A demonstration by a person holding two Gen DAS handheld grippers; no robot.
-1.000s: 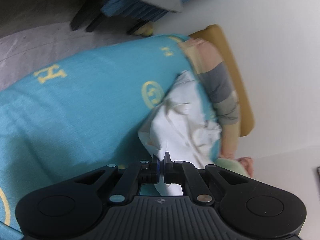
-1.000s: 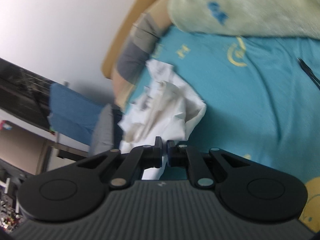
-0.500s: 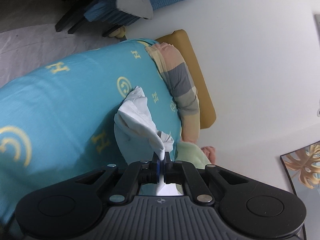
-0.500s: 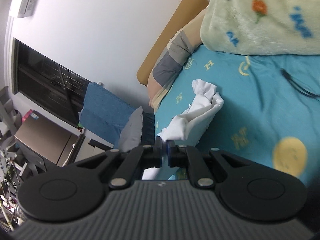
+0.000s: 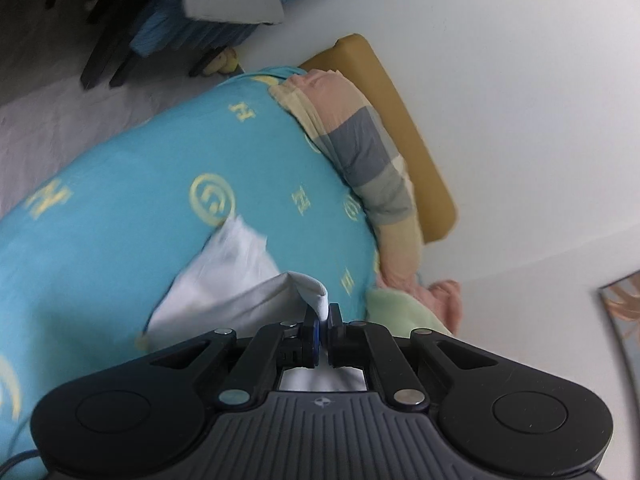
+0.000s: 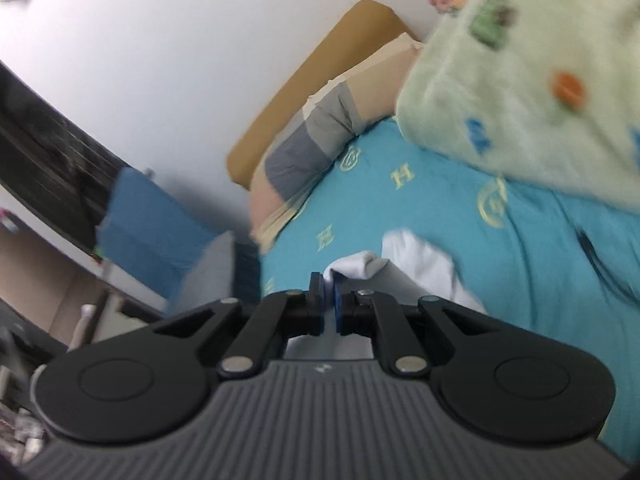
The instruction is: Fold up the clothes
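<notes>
A white garment [image 5: 224, 280] hangs over the turquoise bed sheet [image 5: 140, 184] with yellow letters. My left gripper [image 5: 323, 316] is shut on one edge of it. In the right wrist view the same white garment [image 6: 416, 268] spreads over the sheet [image 6: 520, 248], and my right gripper [image 6: 329, 292] is shut on another edge. Both grips hold the cloth just in front of the fingers. The part of the cloth beneath each gripper is hidden.
A striped pillow [image 5: 360, 148] lies against a mustard headboard [image 5: 404, 112] by the white wall. A pale green patterned blanket [image 6: 532, 80] lies on the bed at the right. A blue chair [image 6: 148, 220] stands beside the bed. A dark cable [image 6: 600, 264] lies on the sheet.
Both grippers have lifted and pulled the white garment; it went from a crumpled heap to a stretched, flatter sheet. Both views swung over the bed and are blurred now.
</notes>
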